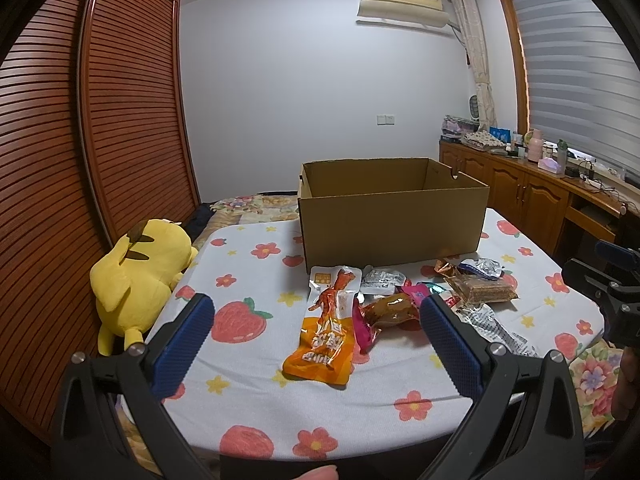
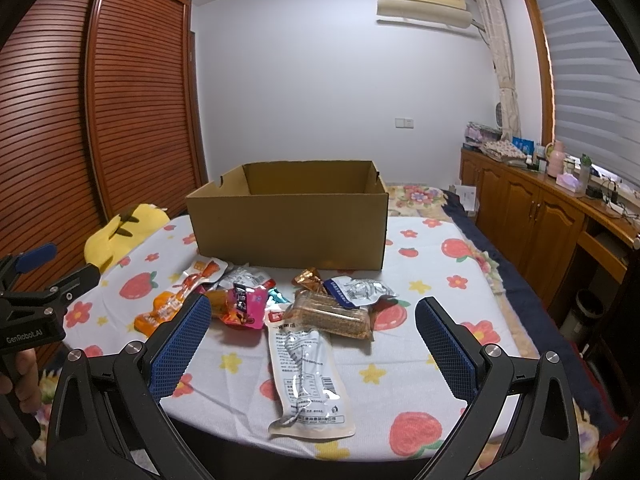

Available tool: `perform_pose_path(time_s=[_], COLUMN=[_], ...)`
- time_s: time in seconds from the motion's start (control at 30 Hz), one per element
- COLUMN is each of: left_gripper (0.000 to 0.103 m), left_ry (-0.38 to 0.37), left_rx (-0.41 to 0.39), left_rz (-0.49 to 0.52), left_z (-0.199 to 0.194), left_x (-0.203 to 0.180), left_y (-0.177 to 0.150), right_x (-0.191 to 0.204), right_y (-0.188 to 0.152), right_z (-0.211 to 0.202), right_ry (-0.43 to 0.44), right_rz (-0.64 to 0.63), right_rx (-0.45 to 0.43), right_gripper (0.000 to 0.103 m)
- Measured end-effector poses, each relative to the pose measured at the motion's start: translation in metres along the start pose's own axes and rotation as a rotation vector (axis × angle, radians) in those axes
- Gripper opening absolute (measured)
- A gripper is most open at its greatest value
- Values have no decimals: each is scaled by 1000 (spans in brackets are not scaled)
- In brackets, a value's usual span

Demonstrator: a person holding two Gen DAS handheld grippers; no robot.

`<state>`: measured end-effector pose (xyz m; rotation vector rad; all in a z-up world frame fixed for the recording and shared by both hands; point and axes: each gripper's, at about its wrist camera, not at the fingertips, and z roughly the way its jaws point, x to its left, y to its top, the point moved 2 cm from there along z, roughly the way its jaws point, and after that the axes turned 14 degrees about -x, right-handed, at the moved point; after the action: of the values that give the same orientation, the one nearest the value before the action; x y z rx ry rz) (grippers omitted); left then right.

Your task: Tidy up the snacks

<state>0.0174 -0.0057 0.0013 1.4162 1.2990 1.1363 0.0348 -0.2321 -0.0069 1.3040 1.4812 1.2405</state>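
Snacks lie in a loose heap on the desk (image 2: 440, 320), on a white cloth printed with strawberries and flowers, just in front of an open cardboard box (image 2: 288, 232) whose flaps are gone and whose inside looks bare as far as it shows. About eight packets can be counted, though some overlap and the count is unsure. An orange pouch (image 1: 326, 332) with a reddish piece showing through a clear window lies nearest the left side. A long clear pouch (image 2: 308, 376) with printed text and a barcode lies nearest the right tongs, pointing toward the camera. Between them sit a pink packet (image 2: 244, 306), a brown glossy piece (image 1: 390, 308) in clear wrap, a teal scrap partly hidden, and a brown bar (image 2: 332, 318) in clear wrap. Behind the bar are a gold wrapper (image 2: 308, 278) and a silver-and-blue packet (image 2: 358, 290); one more silver packet (image 1: 382, 280) lies close to the box.

The left tongs (image 1: 316, 344) hang above the near edge, blue pads wide apart, gripping nothing. The right tongs (image 2: 312, 348) are likewise spread wide and empty.

One yellow plush (image 1: 140, 276) lies off the desk's left edge.
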Motion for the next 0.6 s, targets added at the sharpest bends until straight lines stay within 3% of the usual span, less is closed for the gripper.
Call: perform_pose_path(time_s=[0.6], left_gripper=[103], left_ry=[-17], left_rx=[66], left_rz=[-18], left_z=[19], left_x=[4], left_y=[-29], right_x=[-4], right_y=[-22], right_z=[17], right_ry=[19], right_rz=[23], right_rx=[70], right_gripper=[103])
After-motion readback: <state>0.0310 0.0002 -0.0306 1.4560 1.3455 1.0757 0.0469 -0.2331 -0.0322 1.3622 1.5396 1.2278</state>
